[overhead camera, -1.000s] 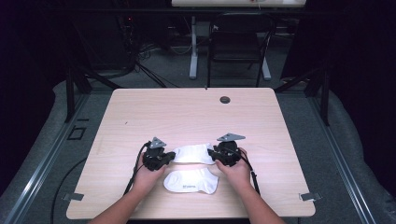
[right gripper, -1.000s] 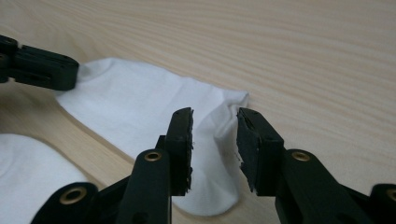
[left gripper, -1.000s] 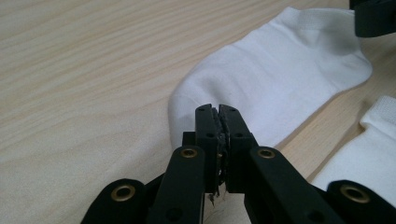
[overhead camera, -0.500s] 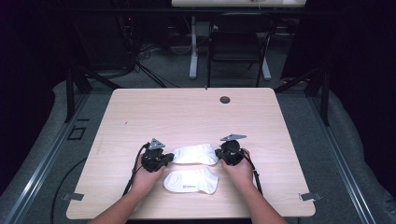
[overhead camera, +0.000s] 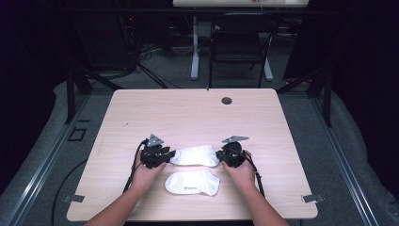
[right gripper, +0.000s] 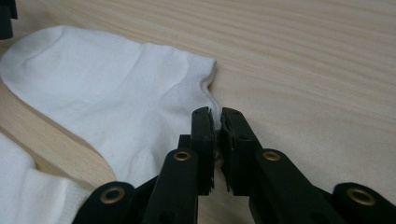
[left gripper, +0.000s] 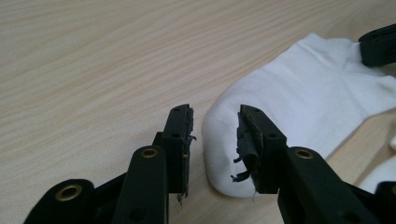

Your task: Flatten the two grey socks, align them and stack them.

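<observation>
Two white socks: far sock (overhead camera: 195,155) between the grippers, near sock (overhead camera: 193,182) just beside it toward the table edge. Two handheld grippers: left gripper (overhead camera: 165,156), right gripper (overhead camera: 221,156). One wooden table (overhead camera: 188,113). One dark grommet (overhead camera: 227,100). One chair (overhead camera: 235,47) beyond the table.

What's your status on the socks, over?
Right gripper shut on upper sock cuff. Left gripper open at its toe. Second sock lies nearer, apart. Nothing in the way.
</observation>
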Motion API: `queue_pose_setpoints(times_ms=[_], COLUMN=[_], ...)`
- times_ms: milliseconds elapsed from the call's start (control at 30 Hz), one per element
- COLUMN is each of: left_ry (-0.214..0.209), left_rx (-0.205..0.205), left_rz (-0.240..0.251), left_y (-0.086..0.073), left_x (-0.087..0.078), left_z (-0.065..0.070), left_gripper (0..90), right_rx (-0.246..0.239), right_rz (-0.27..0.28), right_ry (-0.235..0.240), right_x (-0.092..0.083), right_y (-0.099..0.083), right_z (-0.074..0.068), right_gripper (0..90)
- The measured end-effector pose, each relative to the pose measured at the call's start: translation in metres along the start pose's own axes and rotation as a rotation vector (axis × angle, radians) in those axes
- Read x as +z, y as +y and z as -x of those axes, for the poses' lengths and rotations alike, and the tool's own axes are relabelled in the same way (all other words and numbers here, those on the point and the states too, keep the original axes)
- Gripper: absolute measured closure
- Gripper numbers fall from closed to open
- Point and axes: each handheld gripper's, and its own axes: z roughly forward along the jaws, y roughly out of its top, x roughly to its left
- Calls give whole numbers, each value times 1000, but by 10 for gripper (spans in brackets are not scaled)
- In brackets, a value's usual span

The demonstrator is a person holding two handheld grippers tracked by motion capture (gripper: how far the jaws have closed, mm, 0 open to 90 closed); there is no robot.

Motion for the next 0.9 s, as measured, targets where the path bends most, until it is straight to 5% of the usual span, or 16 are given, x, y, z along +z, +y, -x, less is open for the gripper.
queue_pose_setpoints(times_ms=[267,500,900], left_ry=[4,-10,-27], left_rx=[14,37,31], left_rz=[-56,-59,-62], left_y=[-4,-4,-4], left_x=[12,13,13], left_z=[1,5,6], left_gripper=[657,774,863], right_rx=[4,-4,3], right_rz=[-2,6,6], right_ry=[10,29,27], right_x=[-1,1,1], right_y=[0,-1,-1], right_z=[1,-1,0], right_gripper=[762,705,806])
